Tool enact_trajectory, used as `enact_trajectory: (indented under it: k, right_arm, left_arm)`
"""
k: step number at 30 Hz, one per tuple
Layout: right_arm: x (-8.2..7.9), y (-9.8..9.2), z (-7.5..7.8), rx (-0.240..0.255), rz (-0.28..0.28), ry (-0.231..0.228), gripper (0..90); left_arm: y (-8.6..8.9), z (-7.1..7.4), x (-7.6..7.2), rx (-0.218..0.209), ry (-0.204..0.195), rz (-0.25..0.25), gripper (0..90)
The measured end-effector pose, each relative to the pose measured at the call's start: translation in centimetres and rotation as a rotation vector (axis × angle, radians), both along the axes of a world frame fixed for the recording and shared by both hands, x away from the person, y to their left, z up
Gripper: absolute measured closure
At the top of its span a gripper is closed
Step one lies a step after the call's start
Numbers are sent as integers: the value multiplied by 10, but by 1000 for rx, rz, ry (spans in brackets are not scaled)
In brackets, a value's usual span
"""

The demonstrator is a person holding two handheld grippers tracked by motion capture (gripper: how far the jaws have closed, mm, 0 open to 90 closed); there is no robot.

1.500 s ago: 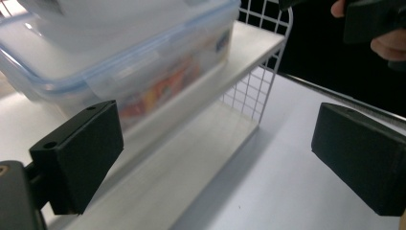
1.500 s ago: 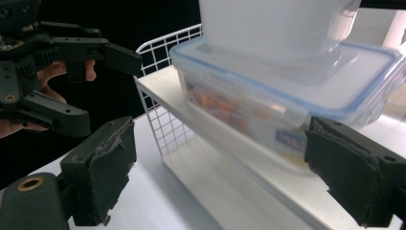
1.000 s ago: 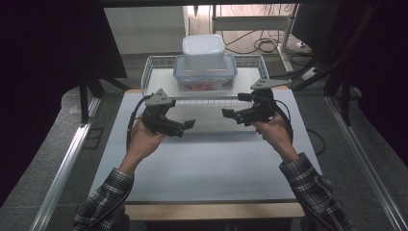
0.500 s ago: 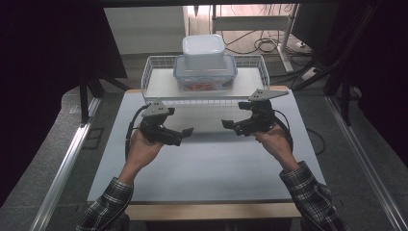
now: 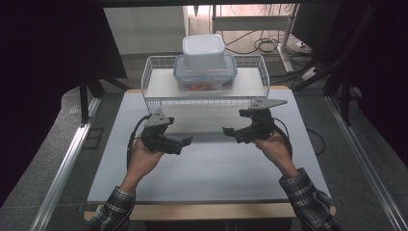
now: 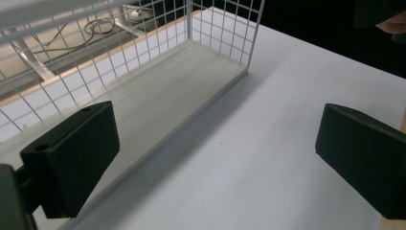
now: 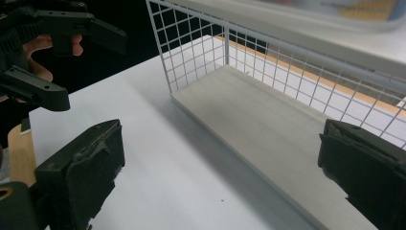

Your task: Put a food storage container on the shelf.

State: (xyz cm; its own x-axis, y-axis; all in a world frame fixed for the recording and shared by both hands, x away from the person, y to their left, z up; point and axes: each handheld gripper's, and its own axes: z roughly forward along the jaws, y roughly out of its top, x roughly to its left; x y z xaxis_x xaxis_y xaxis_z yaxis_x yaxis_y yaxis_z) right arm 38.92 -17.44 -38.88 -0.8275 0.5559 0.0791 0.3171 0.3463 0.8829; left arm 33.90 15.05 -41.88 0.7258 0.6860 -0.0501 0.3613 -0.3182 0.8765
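White laminate covers the desk [image 5: 207, 168], which carries everything else. At its far edge stands a white wire basket [image 5: 155, 98] with a pale board as its floor. Inside the basket sits a clear lidded container [image 5: 204, 77] with a blue-edged lid and something orange within, and a smaller white tub [image 5: 203, 50] is stacked on top of it. Nearer the person, both hands hold their tools above the bare desk, well apart from each other and short of the basket. The left gripper [image 5: 185, 141] points inward to the right; its jaws stand wide apart with nothing between them. The right gripper [image 5: 227, 131] points inward to the left, jaws likewise spread and empty, just before the basket's front wire wall.
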Motion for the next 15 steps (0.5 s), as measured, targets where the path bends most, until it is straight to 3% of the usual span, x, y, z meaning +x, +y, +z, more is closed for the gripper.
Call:
enact_trajectory:
  k: [11,15]
  right_arm:
    - [-8,-8,-10,-39,-47,-14,0]
    - [-13,-11,-11,-45,-51,-26,0]
  left_arm:
    - [2,-7,-9,-13,5,16,13]
    - [4,-9,-15,4,-6,23,14]
